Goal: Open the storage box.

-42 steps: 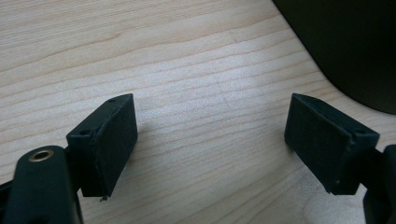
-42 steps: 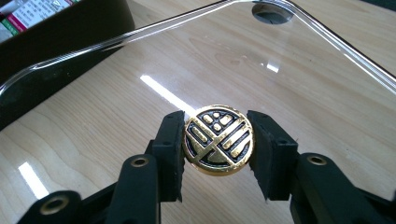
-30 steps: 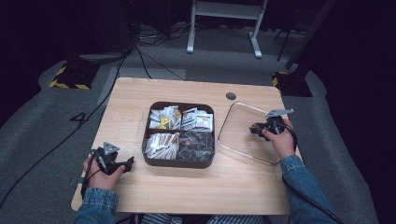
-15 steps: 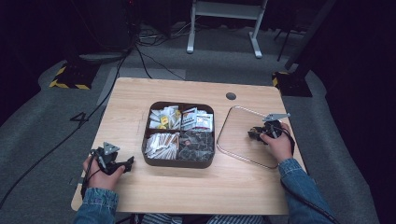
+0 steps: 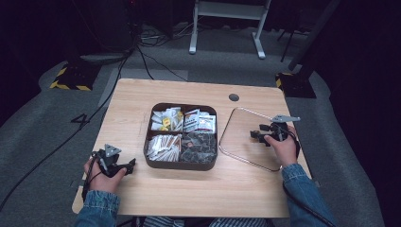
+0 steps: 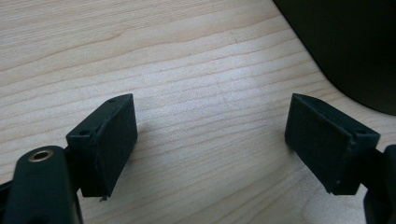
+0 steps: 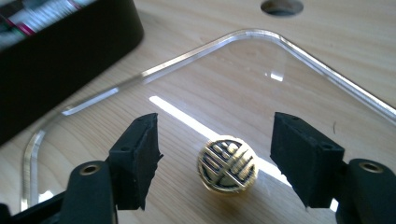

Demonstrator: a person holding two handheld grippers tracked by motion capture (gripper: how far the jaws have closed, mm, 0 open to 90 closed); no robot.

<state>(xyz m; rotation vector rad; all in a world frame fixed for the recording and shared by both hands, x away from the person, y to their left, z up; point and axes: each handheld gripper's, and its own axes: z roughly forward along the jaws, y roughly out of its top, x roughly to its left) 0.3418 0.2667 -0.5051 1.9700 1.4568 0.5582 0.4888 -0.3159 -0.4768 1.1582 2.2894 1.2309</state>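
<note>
A dark four-compartment box (image 5: 182,165) full of packets sits mid-table. To its right a clear lid (image 5: 227,142) lies flat on the wood, its rim (image 7: 187,58) gleaming. A round gold knob (image 7: 227,163) stands on the lid between the jaws of my right gripper (image 7: 215,135). Those jaws have just been opening, and there is a gap on each side of the knob. In the high view my right gripper (image 5: 255,135) points left over the lid. My left gripper (image 5: 130,164) rests at the table's front left, open (image 6: 210,121) over bare wood, with nothing between its pads.
A round cable hole (image 5: 233,97) sits in the table behind the lid. The box's dark wall (image 6: 355,46) lies just right of my left gripper. Cables and a metal stand's legs (image 5: 227,28) are on the floor beyond the table.
The right hand has shifted slightly toward the table's front, and the clear lid has settled flat on the table. The left hand has not moved.
</note>
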